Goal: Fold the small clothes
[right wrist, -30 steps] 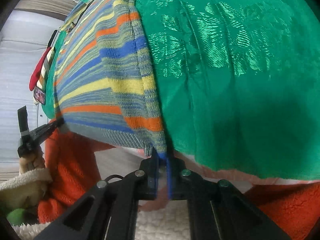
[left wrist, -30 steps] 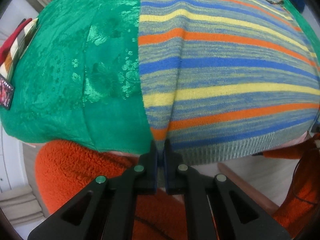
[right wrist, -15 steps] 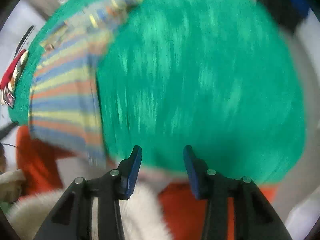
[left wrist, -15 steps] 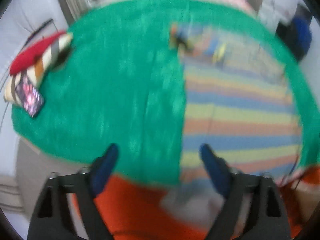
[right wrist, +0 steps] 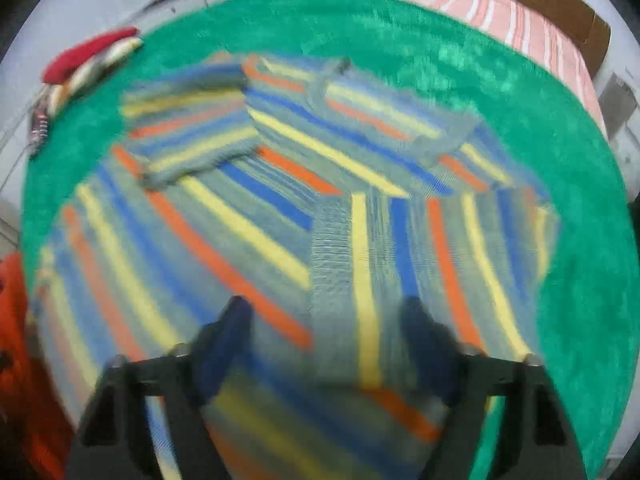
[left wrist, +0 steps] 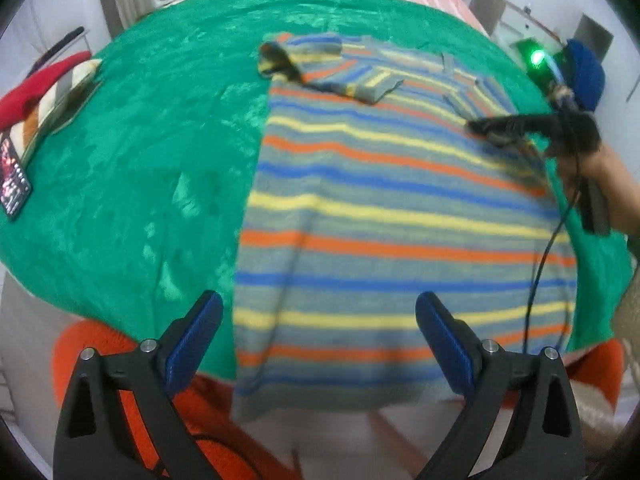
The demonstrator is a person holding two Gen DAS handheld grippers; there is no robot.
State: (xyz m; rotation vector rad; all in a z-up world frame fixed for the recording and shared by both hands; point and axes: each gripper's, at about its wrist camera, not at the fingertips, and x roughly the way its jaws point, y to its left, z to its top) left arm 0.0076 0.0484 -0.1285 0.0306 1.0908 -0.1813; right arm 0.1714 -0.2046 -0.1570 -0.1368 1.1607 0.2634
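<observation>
A knitted sweater (left wrist: pixel 380 220) with blue, yellow and orange stripes lies flat on a green cloth (left wrist: pixel 140 160). Its left sleeve (left wrist: pixel 340 76) is folded in across the chest. My left gripper (left wrist: pixel 318 304) hovers above the hem; its jaws are opening, wide apart, with nothing between them. In the left wrist view my right gripper (left wrist: pixel 480 128), held by a hand, hangs over the sweater's right shoulder. The blurred right wrist view shows the sweater (right wrist: pixel 240 220) with a sleeve (right wrist: pixel 360 260) laid down over the body. The right gripper (right wrist: pixel 325 308) stands open above that sleeve, holding nothing.
A stack of folded clothes (left wrist: pixel 40 88) with a red piece on top and a dark patterned item (left wrist: pixel 14 186) lie at the cloth's left edge. Orange fleece (left wrist: pixel 92 352) shows at the near edge. A black cable (left wrist: pixel 536 280) hangs across the sweater's right side.
Both grippers let go of the hem corners and opened. The left one rose above the hem. The right one swung up over the sweater's right shoulder.
</observation>
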